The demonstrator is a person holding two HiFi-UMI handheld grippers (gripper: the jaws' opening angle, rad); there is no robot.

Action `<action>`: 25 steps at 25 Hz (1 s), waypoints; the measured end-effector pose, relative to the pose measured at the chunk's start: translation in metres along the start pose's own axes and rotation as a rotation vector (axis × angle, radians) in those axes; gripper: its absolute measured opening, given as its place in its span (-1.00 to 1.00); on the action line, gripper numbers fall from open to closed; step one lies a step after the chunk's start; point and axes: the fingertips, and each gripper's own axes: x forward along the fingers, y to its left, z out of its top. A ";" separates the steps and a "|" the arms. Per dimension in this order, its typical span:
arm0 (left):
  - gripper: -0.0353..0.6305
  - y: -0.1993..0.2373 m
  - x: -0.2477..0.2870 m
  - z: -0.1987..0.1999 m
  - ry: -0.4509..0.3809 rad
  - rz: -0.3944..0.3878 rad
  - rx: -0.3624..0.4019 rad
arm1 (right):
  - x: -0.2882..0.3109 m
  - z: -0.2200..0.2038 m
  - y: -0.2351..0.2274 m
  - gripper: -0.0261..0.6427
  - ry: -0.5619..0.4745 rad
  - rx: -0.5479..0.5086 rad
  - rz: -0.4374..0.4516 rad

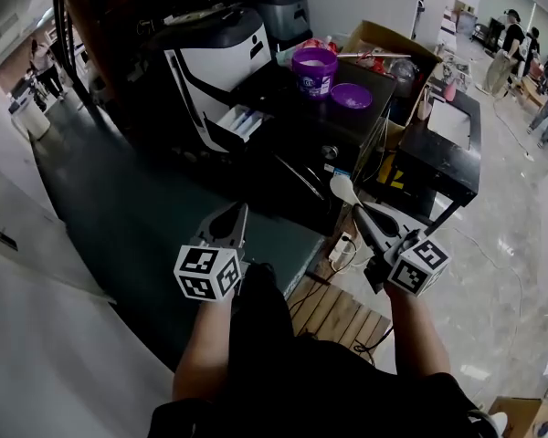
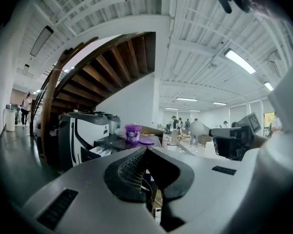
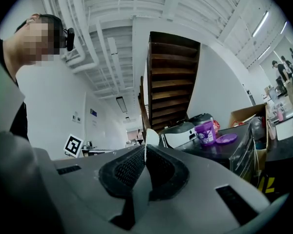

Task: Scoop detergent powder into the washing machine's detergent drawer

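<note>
Your right tool [image 3: 144, 152] is clamped shut on the handle of the white scoop [image 1: 343, 189], and your left tool [image 2: 146, 149] is closed on nothing and hangs idle beside it. The purple detergent tub [image 1: 313, 69] stands open on the counter [image 1: 384, 85], well ahead of the right tool, with its lid [image 1: 351, 96] just beside it. The pulled-out detergent drawer [image 1: 239, 122] of the washing machine [image 1: 210, 57] lies ahead of the left tool. The scoop's long axis runs straight on from the right tool's jaws. The handle is pinched between them, and the bowl leads forward toward the tub. I cannot tell whether the bowl holds any powder. The step in hand looks like reaching to the tub, so carry the scoop in bowl first. Tip it down over the rim, then level it before you lift, so that nothing spills on the way to the drawer.
</note>
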 end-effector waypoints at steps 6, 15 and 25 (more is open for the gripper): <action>-0.87 0.042 0.036 -0.009 0.010 0.008 -0.042 | 0.053 -0.008 -0.026 -0.86 0.038 0.005 0.001; -0.87 0.130 0.118 0.003 0.003 -0.013 -0.037 | 0.178 -0.028 -0.078 -0.86 0.093 0.028 0.018; -0.87 0.257 0.227 0.058 -0.014 -0.064 -0.061 | 0.343 0.001 -0.143 -0.86 0.188 0.001 -0.017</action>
